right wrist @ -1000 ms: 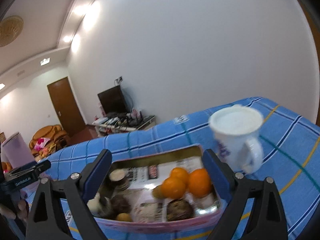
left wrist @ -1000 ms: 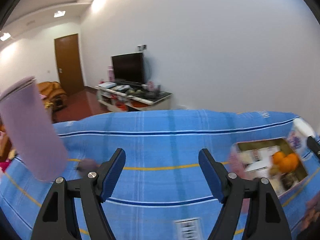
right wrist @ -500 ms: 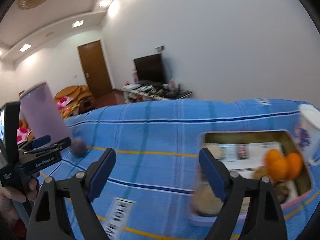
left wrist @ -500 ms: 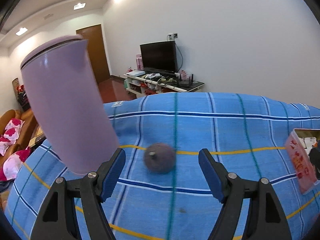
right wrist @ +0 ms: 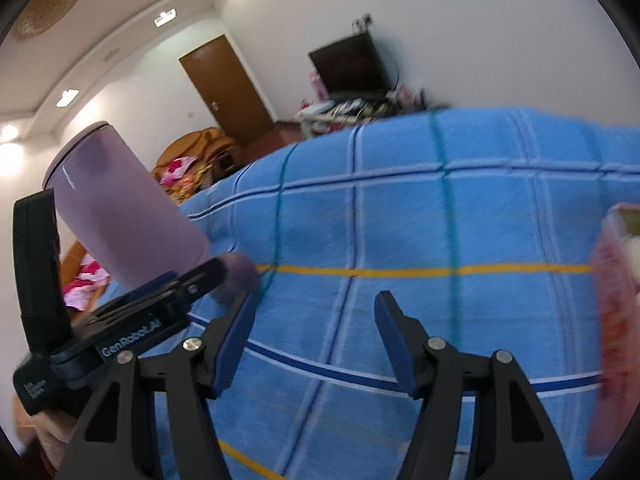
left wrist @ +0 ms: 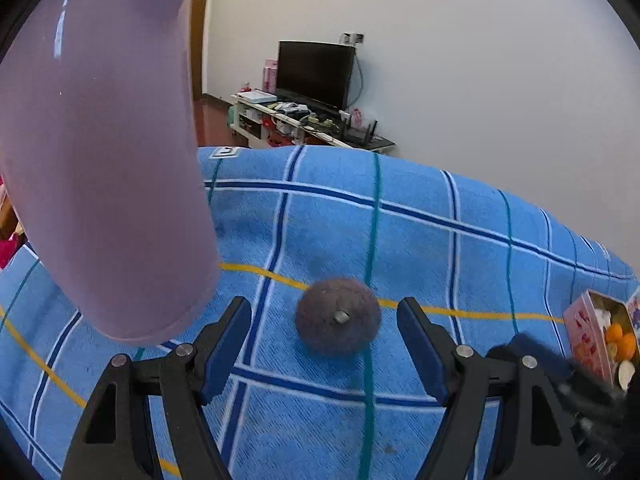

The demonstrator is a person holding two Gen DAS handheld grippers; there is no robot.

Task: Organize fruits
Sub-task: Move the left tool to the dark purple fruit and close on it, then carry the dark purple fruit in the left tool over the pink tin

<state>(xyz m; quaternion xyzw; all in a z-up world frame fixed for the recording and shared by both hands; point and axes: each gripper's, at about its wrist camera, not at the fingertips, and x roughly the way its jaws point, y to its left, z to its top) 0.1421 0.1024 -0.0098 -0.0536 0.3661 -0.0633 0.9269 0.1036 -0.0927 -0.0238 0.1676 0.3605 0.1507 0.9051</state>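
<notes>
A dark purple-brown round fruit (left wrist: 338, 318) with a small stem stub lies on the blue checked cloth (left wrist: 440, 240). My left gripper (left wrist: 323, 306) is open, and the fruit sits between its blue fingers without touching either pad. In the right wrist view the same fruit (right wrist: 240, 272) shows blurred beyond the left tool's black frame (right wrist: 132, 328). My right gripper (right wrist: 316, 300) hangs over bare cloth to the right of the fruit. Its jaws are closing with nothing between them. A pink tin (left wrist: 588, 336) holding oranges (left wrist: 620, 340) stands at the far right.
A tall lilac cup (left wrist: 100, 160) stands very close on the left of the fruit and the left fingers. The cup (right wrist: 124, 208) and the tin's pink wall (right wrist: 612, 288) frame the right wrist view. A hand (right wrist: 52, 436) holds the left tool. The cloth drops off at the far edge.
Both views swung left, away from the tin. The left gripper came up to the dark fruit, which now lies between its fingers. The right gripper's jaws have narrowed.
</notes>
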